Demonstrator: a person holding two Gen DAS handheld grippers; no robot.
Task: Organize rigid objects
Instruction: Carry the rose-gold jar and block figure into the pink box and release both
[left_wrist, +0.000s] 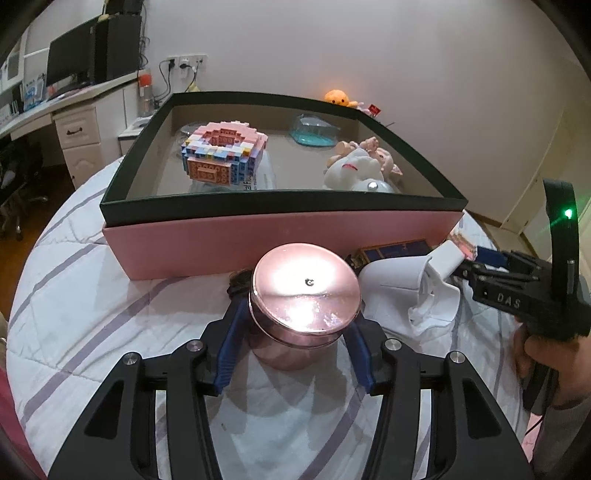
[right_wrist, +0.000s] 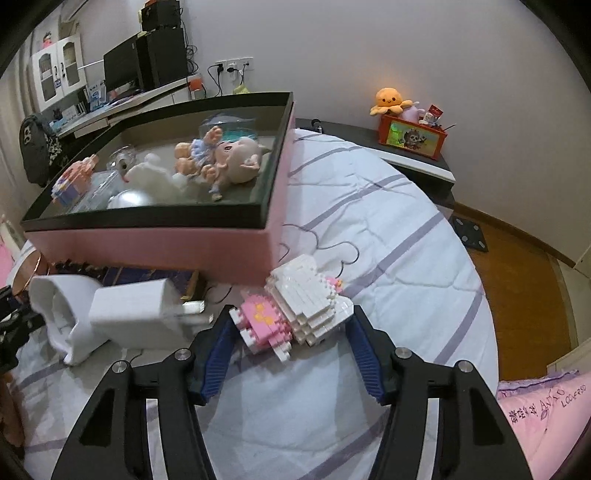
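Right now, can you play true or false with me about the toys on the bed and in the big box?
1. The left tongs grip a shiny pink round tin. True.
2. The white and pink brick toy lies inside the pink box with the dark rim. False: it lies on the striped white quilt, between the right tongs.
3. A big-headed doll lies in that box. True.
4. The orange plush octopus sits in the box. False: it is by the wall.
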